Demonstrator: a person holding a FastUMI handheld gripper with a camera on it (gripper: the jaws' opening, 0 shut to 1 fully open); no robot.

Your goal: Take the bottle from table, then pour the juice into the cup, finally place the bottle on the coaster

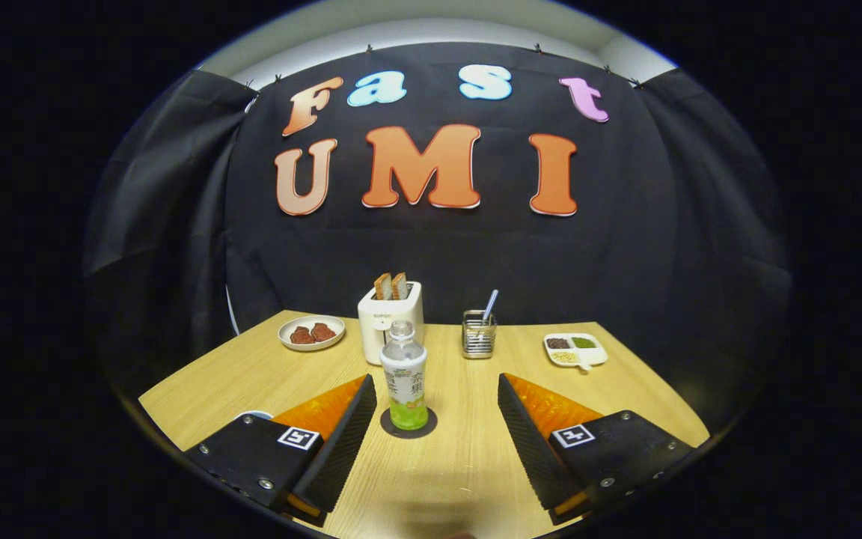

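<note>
- The booth wall of black cloth hangs behind everything, dark and draped, with a pale strip of ceiling above it.
- The table [468,464] is light wood with a visible grain, bare in the stretch nearest the camera.
- The claw [437,404] stands wide open over that near stretch, holding nothing; its two fingers sit apart on either side of the bottle without touching it.
- A white toaster [390,320] with two slices of bread standing in it sits at the back, just behind the bottle.
- The bottle [404,385] stands upright, capless as far as I can tell, with a little green juice low inside; it rests on the dark round coaster [408,427], just ahead of the fingers, so the placing step looks done.
- A plate [312,332] with reddish food lies left of the toaster; a divided dish [575,349] of small portions lies far right.
- A wire holder [479,335] with a utensil stands mid-back.
- A pale rim, possibly the cup [254,415], peeks beside the left finger; I cannot tell its contents.
</note>
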